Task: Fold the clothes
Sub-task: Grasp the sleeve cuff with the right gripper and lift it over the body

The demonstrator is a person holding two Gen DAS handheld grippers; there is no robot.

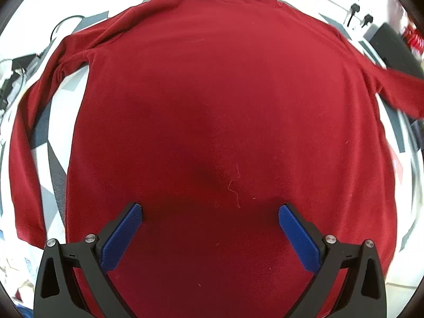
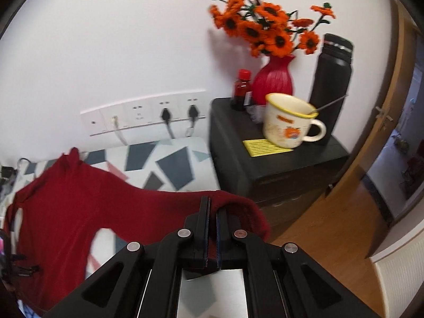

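Observation:
A dark red long-sleeved top [image 1: 212,106] lies spread flat on a patterned surface, collar at the far side, and fills the left wrist view. My left gripper [image 1: 210,209] hovers over its lower body, pointing steeply down, blue pads wide apart with nothing between them. In the right wrist view my right gripper [image 2: 212,206] is shut on the cuff end of the red sleeve [image 2: 164,204]. The sleeve is lifted off the surface and stretches back to the top's body [image 2: 58,198] at the left.
A black cabinet [image 2: 265,167] stands to the right with a cream mug [image 2: 288,119], black flask [image 2: 331,84], red vase of orange flowers [image 2: 274,79] and small red bottle [image 2: 241,90]. Wall sockets [image 2: 148,114] with plugs sit behind. A wooden door frame [image 2: 392,132] and floor lie right.

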